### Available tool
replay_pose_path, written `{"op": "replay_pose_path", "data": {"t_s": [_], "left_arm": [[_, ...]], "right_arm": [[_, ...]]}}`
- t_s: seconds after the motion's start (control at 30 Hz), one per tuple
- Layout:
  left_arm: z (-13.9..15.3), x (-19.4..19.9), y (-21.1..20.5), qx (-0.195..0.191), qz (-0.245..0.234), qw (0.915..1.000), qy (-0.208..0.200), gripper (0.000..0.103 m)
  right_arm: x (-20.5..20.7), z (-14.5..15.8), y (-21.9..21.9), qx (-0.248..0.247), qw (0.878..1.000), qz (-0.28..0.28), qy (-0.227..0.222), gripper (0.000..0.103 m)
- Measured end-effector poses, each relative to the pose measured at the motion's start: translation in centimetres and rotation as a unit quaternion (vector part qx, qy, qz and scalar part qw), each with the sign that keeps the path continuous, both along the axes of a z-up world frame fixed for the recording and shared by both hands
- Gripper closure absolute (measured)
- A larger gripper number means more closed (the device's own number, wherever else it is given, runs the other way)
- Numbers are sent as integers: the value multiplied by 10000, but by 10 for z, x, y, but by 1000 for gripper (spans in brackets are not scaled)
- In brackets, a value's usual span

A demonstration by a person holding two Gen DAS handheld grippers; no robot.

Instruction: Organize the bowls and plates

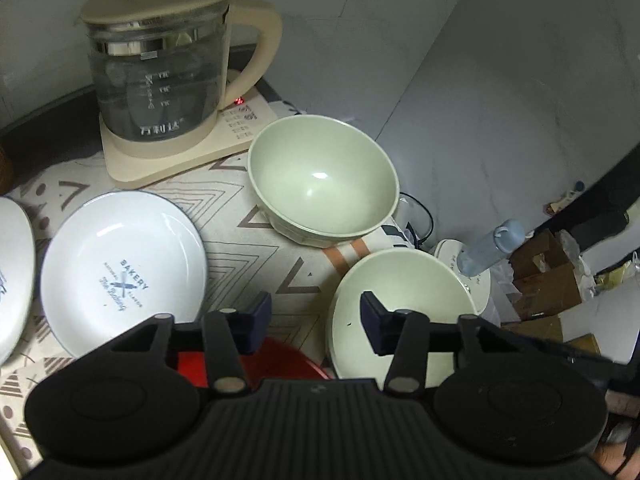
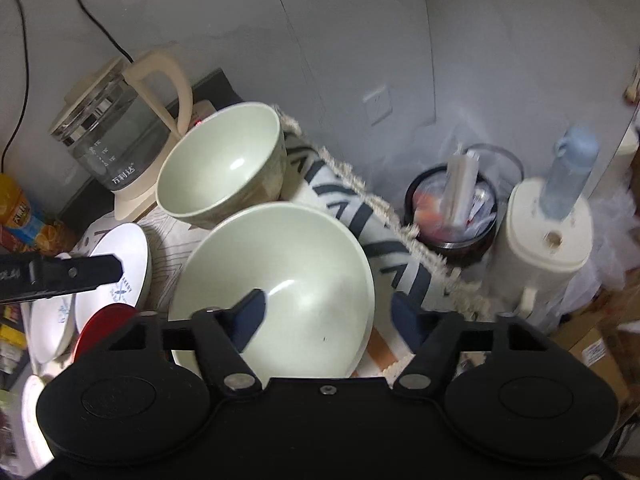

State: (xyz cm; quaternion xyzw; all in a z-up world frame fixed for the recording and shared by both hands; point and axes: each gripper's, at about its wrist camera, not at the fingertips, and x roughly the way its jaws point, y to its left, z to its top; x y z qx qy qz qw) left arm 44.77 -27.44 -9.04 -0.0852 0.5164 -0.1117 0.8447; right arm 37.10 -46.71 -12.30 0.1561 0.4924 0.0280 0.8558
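Now the right hand-held gripper (image 2: 326,312) straddles the near green bowl's (image 2: 280,280) right rim, jaws open, one finger inside, one outside. Left hand-held gripper (image 1: 316,322), also open, hovers just left, nothing between.

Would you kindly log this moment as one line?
left gripper: open, empty | right gripper: open, straddling near bowl rim | far bowl: untouched

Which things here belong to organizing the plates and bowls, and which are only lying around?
For the job: near green bowl, far green bowl, white bakery plate, second white plate, red dish.

Lying about: glass kettle, blue-capped bottle, white appliance, waste bin, cardboard boxes.
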Motion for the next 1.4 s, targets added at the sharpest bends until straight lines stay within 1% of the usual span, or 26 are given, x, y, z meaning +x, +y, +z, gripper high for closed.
{"op": "replay_pose_path", "data": {"t_s": [0.03,0.1,0.13,0.17,0.2,0.23,0.3,0.43,0.5,0.57,0.67,0.8,0.87,0.93,1.07,1.27,1.4], "left_arm": [[-3,3,-2,-16,29,10000,45,60],[-8,10,-5,-56,84,9998,171,66],[-11,13,-7,-69,93,9997,222,67],[-13,16,-10,-96,83,9996,259,69],[-15,18,-12,-126,65,9995,299,70],[-17,20,-15,-146,42,9993,348,70],[-23,23,-20,-190,26,9987,463,75],[-35,29,-27,-247,34,9974,674,80],[-39,32,-31,-124,61,9975,689,83],[-43,37,-34,-35,36,9972,744,84],[-47,41,-36,86,25,9963,856,89],[-55,42,-37,182,-7,9946,1018,91],[-60,41,-38,226,-13,9937,1096,91],[-63,39,-39,250,-29,9933,1128,91],[-64,36,-38,188,-9,9933,1144,92],[-53,31,-37,144,-4,9950,990,92],[-38,27,-34,109,10,9971,751,95]], "right_arm": [[1,-2,-2,14,10000,-3,16,44],[4,-6,-4,-27,10000,50,46,48],[5,-8,-6,-44,9999,42,85,52],[6,-10,-8,-45,9999,13,130,59],[8,-13,-10,-4,9998,-10,187,61],[8,-14,-13,47,9997,-25,228,66],[8,-18,-17,159,9994,-38,291,68],[9,-22,-21,206,9990,-25,395,72],[9,-24,-23,253,9987,-40,434,76],[8,-26,-24,326,9985,-33,444,82],[8,-29,-24,356,9982,-4,477,83],[6,-34,-25,437,9976,-10,530,84],[6,-34,-24,443,9977,30,506,87],[6,-34,-24,492,9976,43,492,89],[5,-32,-23,436,9981,43,440,90],[2,-23,-23,393,9989,-15,258,90],[3,-12,-20,334,9994,31,121,90]]}}
